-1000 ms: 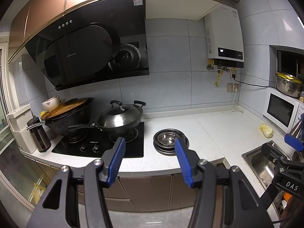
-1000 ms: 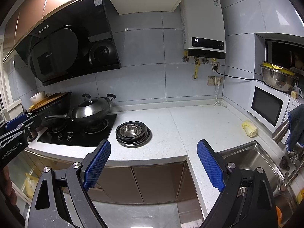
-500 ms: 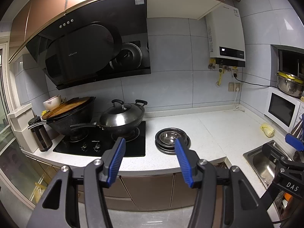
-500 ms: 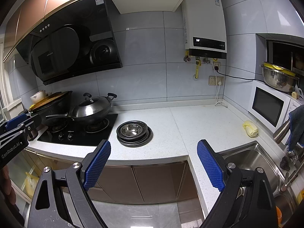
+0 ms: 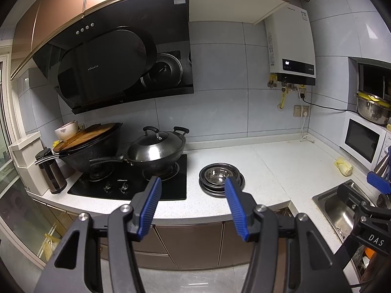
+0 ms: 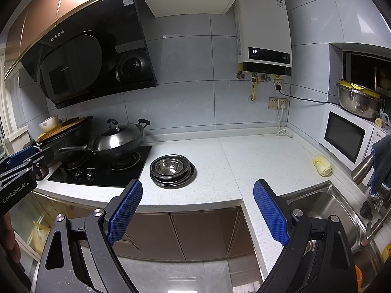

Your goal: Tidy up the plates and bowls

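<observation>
A stack of steel plates with a steel bowl on top (image 5: 221,178) sits on the white counter just right of the hob; it also shows in the right wrist view (image 6: 173,170). My left gripper (image 5: 193,207) is open and empty, held in the air in front of the counter edge, well short of the stack. My right gripper (image 6: 198,211) is open wider and empty, in front of the counter corner, right of the stack. Each gripper shows at the edge of the other's view.
A lidded wok (image 5: 156,150) and a black wok with a board and bowl on it stand on the hob (image 5: 127,183). A sink (image 6: 325,210) lies at the right, a microwave (image 6: 347,135) behind it, a yellow cloth (image 6: 322,165) on the counter.
Both grippers have drifted slightly; the counter scene sits a little higher and closer in view. The jaws keep the same opening.
</observation>
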The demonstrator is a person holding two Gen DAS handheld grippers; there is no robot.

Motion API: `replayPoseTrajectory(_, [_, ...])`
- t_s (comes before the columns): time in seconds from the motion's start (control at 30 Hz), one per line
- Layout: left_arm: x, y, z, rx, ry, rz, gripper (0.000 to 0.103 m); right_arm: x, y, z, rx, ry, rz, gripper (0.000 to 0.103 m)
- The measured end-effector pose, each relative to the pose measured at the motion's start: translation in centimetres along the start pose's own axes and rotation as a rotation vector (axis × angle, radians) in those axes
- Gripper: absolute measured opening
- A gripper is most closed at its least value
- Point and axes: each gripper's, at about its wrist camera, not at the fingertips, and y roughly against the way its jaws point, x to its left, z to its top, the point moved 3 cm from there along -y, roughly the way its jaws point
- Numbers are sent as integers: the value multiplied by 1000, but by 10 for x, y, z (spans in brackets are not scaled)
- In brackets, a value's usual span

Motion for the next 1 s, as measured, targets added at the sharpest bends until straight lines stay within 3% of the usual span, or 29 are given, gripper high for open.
replayPoseTrajectory(1.0, [3,-4,-3,4,3,-9,52,-4,-1,-3,9,5,0,89])
